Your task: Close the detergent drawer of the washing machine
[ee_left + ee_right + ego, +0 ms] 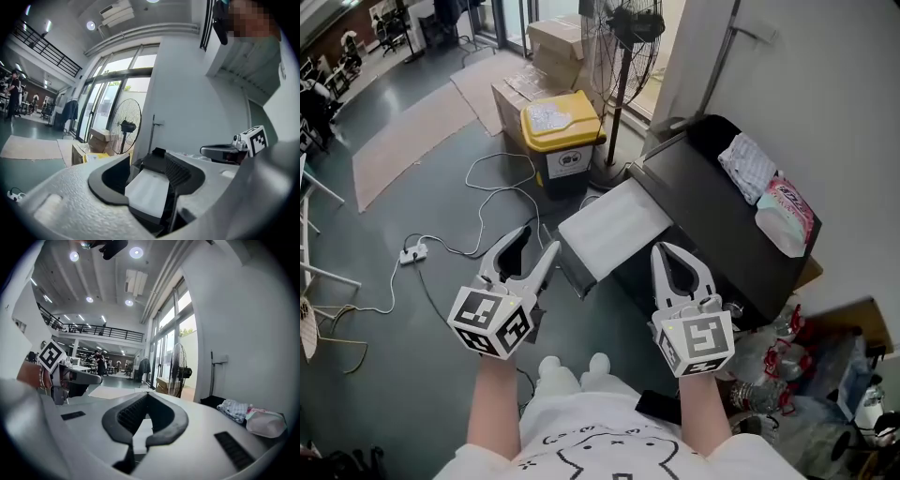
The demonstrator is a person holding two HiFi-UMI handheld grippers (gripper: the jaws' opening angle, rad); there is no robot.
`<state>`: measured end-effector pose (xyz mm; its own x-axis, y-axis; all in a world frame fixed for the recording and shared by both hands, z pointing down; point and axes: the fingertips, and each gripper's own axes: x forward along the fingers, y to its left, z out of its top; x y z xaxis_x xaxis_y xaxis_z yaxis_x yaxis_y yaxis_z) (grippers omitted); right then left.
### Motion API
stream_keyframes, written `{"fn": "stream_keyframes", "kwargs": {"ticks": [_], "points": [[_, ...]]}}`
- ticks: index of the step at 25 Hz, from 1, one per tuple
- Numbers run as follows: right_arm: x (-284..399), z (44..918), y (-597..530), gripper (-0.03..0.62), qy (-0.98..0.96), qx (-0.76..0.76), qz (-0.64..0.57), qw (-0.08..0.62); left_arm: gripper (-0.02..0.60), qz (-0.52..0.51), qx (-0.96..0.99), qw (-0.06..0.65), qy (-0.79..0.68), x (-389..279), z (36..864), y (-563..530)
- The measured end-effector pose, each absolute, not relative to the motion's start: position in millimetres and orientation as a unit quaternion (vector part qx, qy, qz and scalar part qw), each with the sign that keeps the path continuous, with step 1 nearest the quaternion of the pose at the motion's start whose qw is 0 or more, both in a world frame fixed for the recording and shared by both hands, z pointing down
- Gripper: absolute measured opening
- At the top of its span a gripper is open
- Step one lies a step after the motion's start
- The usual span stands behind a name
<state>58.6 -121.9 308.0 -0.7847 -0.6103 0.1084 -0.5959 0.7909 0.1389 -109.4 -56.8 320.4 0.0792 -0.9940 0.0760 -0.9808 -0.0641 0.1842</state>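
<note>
The dark washing machine (pixel 712 234) stands at the right of the head view. Its white drawer (pixel 614 230) sticks out toward the floor side. My left gripper (pixel 540 240) hovers just left of the drawer's outer end with its jaws open and nothing in them. Along its jaws (pixel 147 168) the white drawer (pixel 147 192) shows in the gap, a little way ahead. My right gripper (pixel 667 249) is shut and empty, at the drawer's near right corner, beside the machine's front. In the right gripper view (pixel 146 397) a strip of the white drawer (pixel 143 425) shows beyond the closed tips.
A yellow-lidded bin (pixel 561 122), cardboard boxes (pixel 553 42) and a standing fan (pixel 623 56) are behind the drawer. Cables and a power strip (pixel 412 253) lie on the floor at left. A cloth (pixel 748 167) and a packet (pixel 787 211) rest on the machine. Bottles (pixel 769 366) crowd the right.
</note>
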Motion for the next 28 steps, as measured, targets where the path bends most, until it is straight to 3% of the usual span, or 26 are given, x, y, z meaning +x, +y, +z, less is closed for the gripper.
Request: {"fn": "stream_keyframes", "kwargs": {"ticks": [28], "points": [[26.8, 396.2, -83.3, 0.000, -0.858, 0.493, 0.049, 0.134, 0.235, -0.053, 0.810, 0.310, -0.496, -151.3, 471.2, -75.6]]}}
